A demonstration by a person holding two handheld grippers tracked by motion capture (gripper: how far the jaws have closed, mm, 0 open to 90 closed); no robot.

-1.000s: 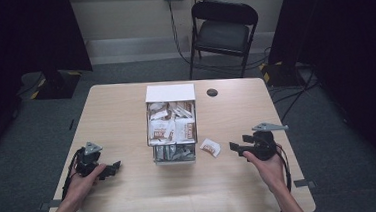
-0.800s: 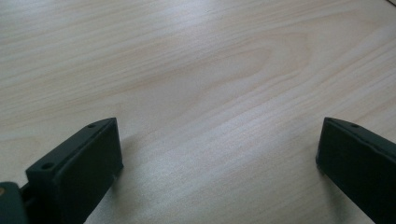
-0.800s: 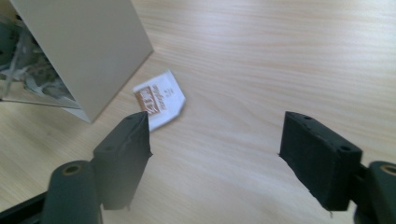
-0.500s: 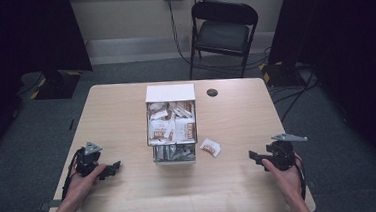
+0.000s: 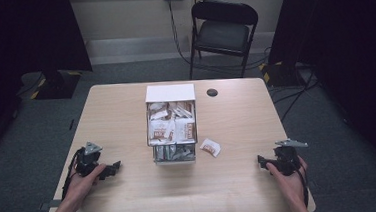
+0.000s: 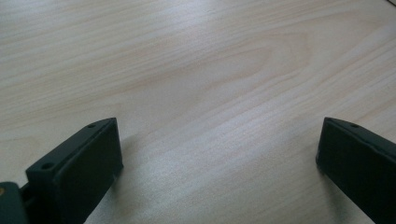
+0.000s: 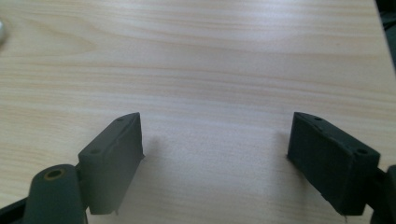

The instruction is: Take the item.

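A small white and brown packet lies loose on the wooden table, just right of an open box filled with similar packets. My right gripper rests low near the table's front right corner, well apart from the packet. Its jaws have just been opening and stand open over bare wood, with nothing between them. My left gripper sits near the front left. It points toward the middle, open, with only tabletop between its jaws.
The box's white lid stands at its far end. A small black round disc lies at the back of the table. A black folding chair stands beyond the far edge. Cables trail on the floor at right.
My right gripper has drawn back from beside the packet toward the front right corner and sunk lower. The packet stays where it was. The left gripper has not moved.
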